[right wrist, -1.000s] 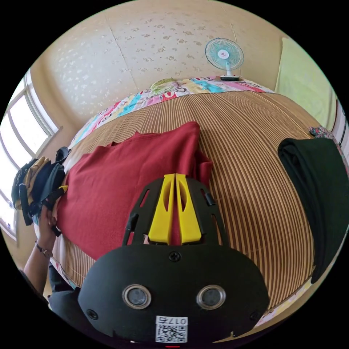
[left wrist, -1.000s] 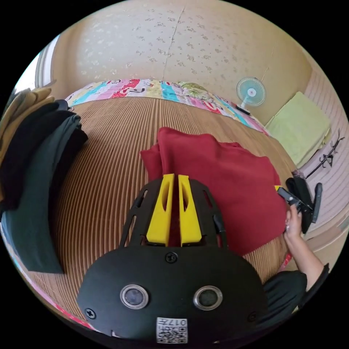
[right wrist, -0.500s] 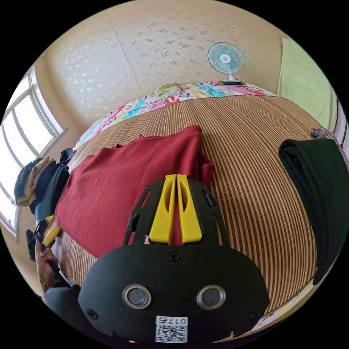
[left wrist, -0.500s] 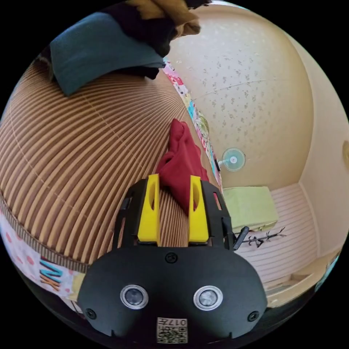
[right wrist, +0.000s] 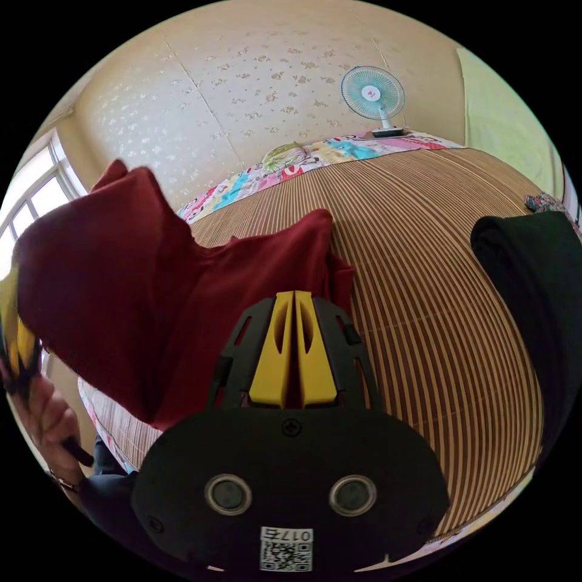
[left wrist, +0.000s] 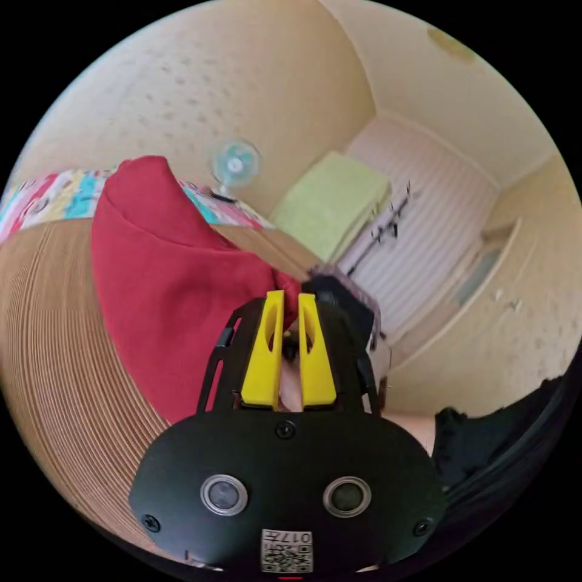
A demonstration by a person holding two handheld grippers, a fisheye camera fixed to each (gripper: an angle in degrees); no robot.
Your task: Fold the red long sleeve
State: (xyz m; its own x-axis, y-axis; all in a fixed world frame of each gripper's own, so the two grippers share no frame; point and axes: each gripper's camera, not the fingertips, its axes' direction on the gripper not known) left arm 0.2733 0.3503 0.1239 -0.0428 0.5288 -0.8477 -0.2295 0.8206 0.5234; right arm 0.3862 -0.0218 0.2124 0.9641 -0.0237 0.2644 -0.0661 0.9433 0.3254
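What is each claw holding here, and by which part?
Both hold the red long sleeve. The right claw is shut on its near edge on the mat; the left claw has lifted the opposite edge.

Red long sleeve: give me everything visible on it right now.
The red long sleeve is plain dark red, soft knit-looking cloth with no print showing. Part lies on the striped woven mat; one side is lifted into the air. The right gripper is shut on its near edge. In the left gripper view, the left gripper sits at a bunched fold; its grip is unclear.
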